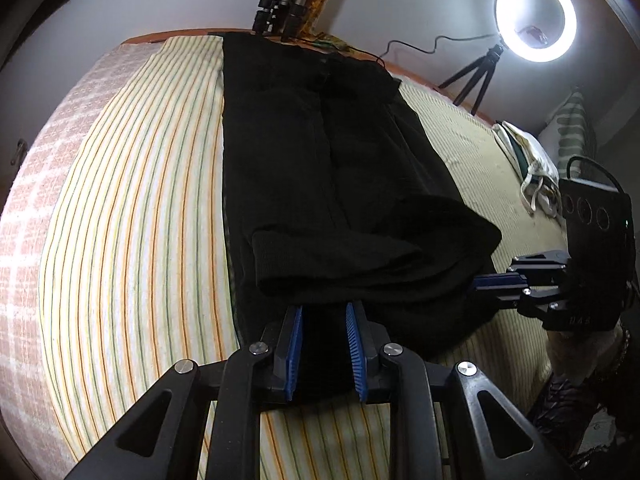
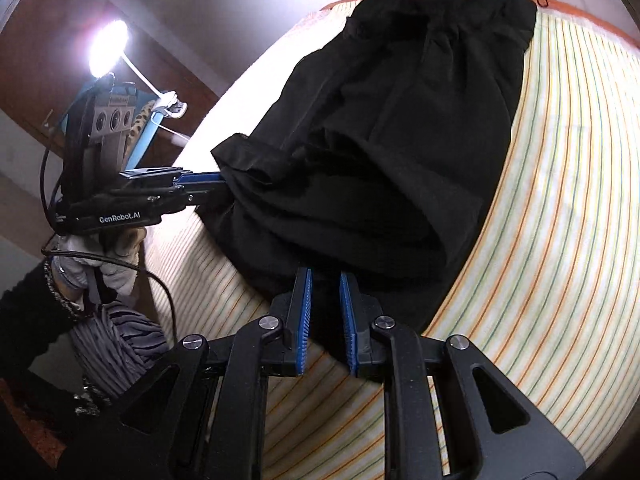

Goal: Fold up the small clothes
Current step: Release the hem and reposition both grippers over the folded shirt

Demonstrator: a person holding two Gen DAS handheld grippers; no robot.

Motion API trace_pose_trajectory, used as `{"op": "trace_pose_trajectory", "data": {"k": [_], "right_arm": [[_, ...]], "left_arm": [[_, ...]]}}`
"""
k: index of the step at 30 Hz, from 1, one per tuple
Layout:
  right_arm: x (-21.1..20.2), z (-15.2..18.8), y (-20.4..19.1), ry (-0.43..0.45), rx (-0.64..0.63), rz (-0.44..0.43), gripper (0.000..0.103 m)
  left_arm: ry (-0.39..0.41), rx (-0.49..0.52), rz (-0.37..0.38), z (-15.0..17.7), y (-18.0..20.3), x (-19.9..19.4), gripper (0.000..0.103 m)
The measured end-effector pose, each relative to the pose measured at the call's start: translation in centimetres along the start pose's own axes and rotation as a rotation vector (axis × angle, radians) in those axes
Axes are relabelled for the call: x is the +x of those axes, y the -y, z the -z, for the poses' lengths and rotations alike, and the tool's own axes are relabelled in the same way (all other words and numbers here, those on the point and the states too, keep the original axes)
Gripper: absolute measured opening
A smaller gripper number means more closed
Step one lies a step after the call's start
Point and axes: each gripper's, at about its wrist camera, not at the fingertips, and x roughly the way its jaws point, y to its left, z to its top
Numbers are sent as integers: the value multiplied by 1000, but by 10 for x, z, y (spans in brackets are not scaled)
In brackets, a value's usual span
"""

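Note:
A black pair of trousers (image 1: 320, 168) lies lengthwise on a striped bedsheet (image 1: 132, 216), its leg ends folded back toward me. My left gripper (image 1: 324, 312) has its blue pads on either side of the near hem fold, with black cloth between them. My right gripper (image 2: 325, 276) likewise holds the near edge of the trousers (image 2: 384, 140) between its pads. In the left wrist view the right gripper (image 1: 480, 280) reaches in from the right, pinching the cloth edge. In the right wrist view the left gripper (image 2: 216, 184) grips the cuff at the left.
A ring light on a small tripod (image 1: 536, 20) stands at the bed's far right. Tripod legs (image 1: 280, 4) stand at the far end. A white cloth bundle (image 1: 528, 164) lies at the right edge. A lamp (image 2: 108, 46) shines at left.

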Motion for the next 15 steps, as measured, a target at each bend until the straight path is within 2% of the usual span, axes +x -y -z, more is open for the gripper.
{"op": "trace_pose_trajectory", "data": {"k": [4, 8, 11, 13, 14, 15], "right_arm": [[-4, -17, 8, 54, -11, 57, 16], [-17, -33, 23, 153, 27, 148, 16], [-37, -37, 39, 213, 93, 162, 17], [-46, -35, 46, 224, 115, 156, 29], [-50, -34, 49, 233, 127, 152, 40], [-51, -34, 49, 241, 135, 153, 42]], "left_arm": [[57, -22, -26, -19, -6, -1, 18], [119, -21, -96, -32, -9, -4, 19], [148, -27, -114, -36, -14, -8, 26], [160, -28, -109, -35, -18, -10, 33], [161, -28, -106, -34, -19, -10, 36], [158, -26, -104, -33, -21, -9, 36]]}}
